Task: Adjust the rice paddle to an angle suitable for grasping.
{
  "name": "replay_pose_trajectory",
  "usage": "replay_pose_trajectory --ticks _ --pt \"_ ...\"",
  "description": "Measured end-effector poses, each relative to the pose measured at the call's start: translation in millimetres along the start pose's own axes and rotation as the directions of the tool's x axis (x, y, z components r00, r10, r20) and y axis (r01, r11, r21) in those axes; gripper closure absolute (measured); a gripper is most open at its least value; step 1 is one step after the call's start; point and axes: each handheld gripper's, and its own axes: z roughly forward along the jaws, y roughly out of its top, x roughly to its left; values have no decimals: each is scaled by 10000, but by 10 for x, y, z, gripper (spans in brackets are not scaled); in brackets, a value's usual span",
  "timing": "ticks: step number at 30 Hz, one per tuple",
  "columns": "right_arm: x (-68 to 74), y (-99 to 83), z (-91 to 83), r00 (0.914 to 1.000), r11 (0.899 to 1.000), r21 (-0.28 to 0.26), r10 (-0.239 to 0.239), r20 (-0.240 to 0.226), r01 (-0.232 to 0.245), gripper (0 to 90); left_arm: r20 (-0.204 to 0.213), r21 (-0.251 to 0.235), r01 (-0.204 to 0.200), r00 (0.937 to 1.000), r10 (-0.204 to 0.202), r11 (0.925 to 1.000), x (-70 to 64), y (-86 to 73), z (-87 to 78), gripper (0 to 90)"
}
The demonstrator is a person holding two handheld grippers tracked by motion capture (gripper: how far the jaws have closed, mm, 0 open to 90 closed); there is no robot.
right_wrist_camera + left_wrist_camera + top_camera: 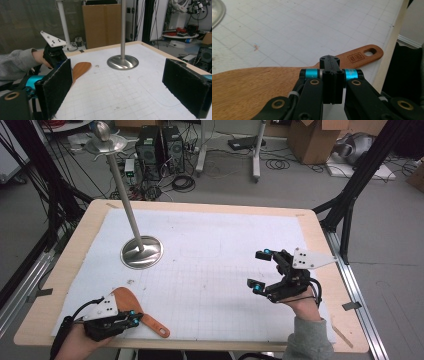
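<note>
High view: the left gripper (134,319) is seen at the near left corner of the table (320,232), held low over the mat by a hand (75,345) that enters from the bottom edge. Its jaws are pressed together, and between them the neck of a wooden spatula (131,306) is pinched, where the broad blade narrows into the handle. In the left gripper view the two black jaws (332,82) are seen closed flat against each other on that neck, with the blade (249,87) spread to the left beneath them and the handle running away to the right, its end pierced by an oval hole (370,52) and stamped with a small mark. The spatula is laid flat on the white gridded mat (210,270), close to the near edge of the table, with the handle end pointed toward the middle.

The right gripper (260,270) is held above the right side of the mat, well apart from the spatula. Its jaws are spread wide and nothing is held between them; in the right gripper view the two padded faces (56,87) are seen far apart, with bare mat between.

A metal stand (141,251) with a round base and a slanted pole is set on the far left part of the mat, beyond the spatula. Computer cases (160,150) and cables are seen on the floor behind the table.
</note>
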Motion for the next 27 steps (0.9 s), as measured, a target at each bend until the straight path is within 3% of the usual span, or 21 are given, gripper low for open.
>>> replay_pose_trajectory --ticks 8,21,27 --pt "0 -4 3 10000 10000 8 -55 8 55 83 -19 179 48 10000 -47 9998 19 -34 42 894" --pt "26 -6 7 10000 9999 155 -59 -14 59 83 -1081 335 128 9941 -91 9994 42 52 202 894" --pt "41 -28 15 10000 9994 339 -18 24 17 83 -1218 370 24 9926 22 9993 59 103 268 894"
